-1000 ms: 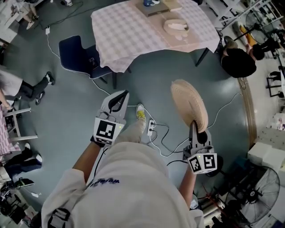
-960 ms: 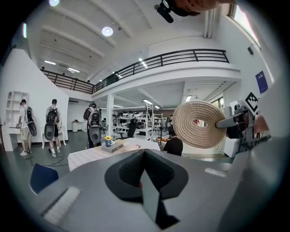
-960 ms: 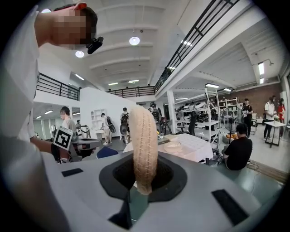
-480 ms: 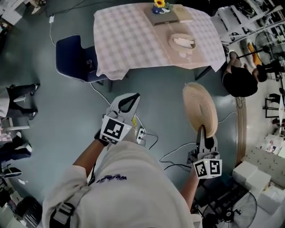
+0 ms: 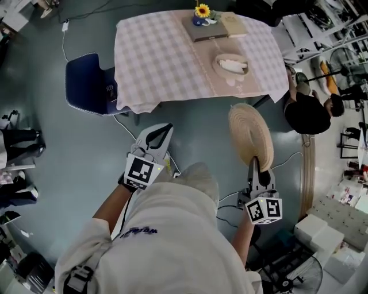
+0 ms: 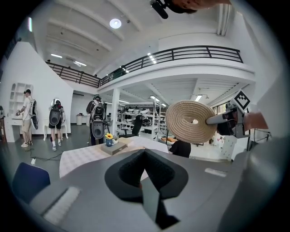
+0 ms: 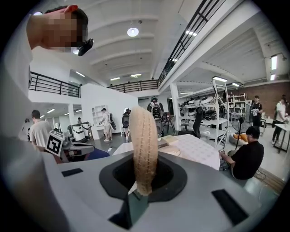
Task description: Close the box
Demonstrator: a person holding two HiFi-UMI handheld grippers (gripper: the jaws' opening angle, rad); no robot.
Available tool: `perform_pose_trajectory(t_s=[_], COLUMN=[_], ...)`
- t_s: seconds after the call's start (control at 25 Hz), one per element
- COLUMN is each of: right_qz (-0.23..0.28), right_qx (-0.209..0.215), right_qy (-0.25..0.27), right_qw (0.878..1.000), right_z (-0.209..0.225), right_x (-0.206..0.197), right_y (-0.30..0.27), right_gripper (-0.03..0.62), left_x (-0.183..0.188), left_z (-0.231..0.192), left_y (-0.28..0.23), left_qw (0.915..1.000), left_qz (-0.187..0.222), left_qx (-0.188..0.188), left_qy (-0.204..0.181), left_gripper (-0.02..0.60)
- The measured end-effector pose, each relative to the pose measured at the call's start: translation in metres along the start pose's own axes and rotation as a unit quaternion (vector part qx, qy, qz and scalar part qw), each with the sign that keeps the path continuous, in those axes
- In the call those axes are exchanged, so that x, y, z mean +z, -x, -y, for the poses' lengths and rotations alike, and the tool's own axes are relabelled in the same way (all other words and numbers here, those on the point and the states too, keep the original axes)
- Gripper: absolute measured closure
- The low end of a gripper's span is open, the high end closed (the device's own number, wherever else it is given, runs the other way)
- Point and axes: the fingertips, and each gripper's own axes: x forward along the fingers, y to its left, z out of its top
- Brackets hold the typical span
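The shallow woven box (image 5: 232,64) sits open on the right part of the table, something pale lying inside it. Its round woven straw lid (image 5: 250,136) is not on it: I have the lid off the table, in the air above the grey floor (image 5: 69,149), just short of the table's near edge and well apart from the box. My right gripper (image 5: 253,167) is clenched on the lid's lower rim. In the right gripper view the lid (image 7: 143,145) stands upright, edge-on, pinched between the two jaws. From the left gripper view I see the lid's coiled face (image 6: 190,128) off to the right.

My left gripper (image 5: 161,131) hangs level with the right one, to its left, well apart from lid and box. Its jaws are pressed together with nothing between them, as its own view (image 6: 147,183) shows.

The table wears a pink checked cloth (image 5: 161,51). At its far edge stands a small pot with a yellow flower (image 5: 202,11), beside a flat grey book-like slab (image 5: 204,30). A dark blue chair (image 5: 86,80) stands at the table's left corner. A person in black (image 5: 305,112) sits on the floor to the table's right.
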Motion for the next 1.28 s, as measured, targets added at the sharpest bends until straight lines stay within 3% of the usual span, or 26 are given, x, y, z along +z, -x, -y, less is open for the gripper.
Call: perform_pose_trajectory(t_s=[0.2, 0.44, 0.72, 0.92, 1.08, 1.28], right_qz=[-0.001, -0.007, -0.029, -0.046, -0.071, -0.132], right_qx=[0.009, 0.052, 0.105, 0.133, 0.174, 0.241], right_qy=[-0.006, -0.002, -0.020, -0.030, -0.054, -0.102], right_qw=[1.000, 0.999, 0.994, 0.990, 0.981, 0.956], right_z=[0.033, 0.082, 0.159, 0.213, 0.243, 0.258], right_x=[0.014, 0.017, 0.027, 0.029, 0.029, 0.026], right_y=[-0.028, -0.074, -0.124, -0.147, -0.162, -0.197], right_gripper=[0.555, 0.554, 0.554, 0.554, 0.554, 0.556], left_x=[0.004, 0.016, 0.037, 0.052, 0.060, 0.057], left_z=[-0.013, -0.016, -0.004, 0.012, 0.036, 0.046], left_y=[-0.025, -0.068, -0.123, -0.151, -0.169, -0.179], left_qw=[0.9997, 0.9965, 0.9885, 0.9790, 0.9727, 0.9637], left_qz=[-0.005, 0.010, -0.014, -0.026, -0.038, -0.057], left_qx=[0.023, 0.083, 0.150, 0.202, 0.229, 0.261], left_qy=[0.006, 0.009, -0.010, 0.000, 0.000, 0.001], left_gripper=[0.580, 0.580, 0.580, 0.580, 0.580, 0.580])
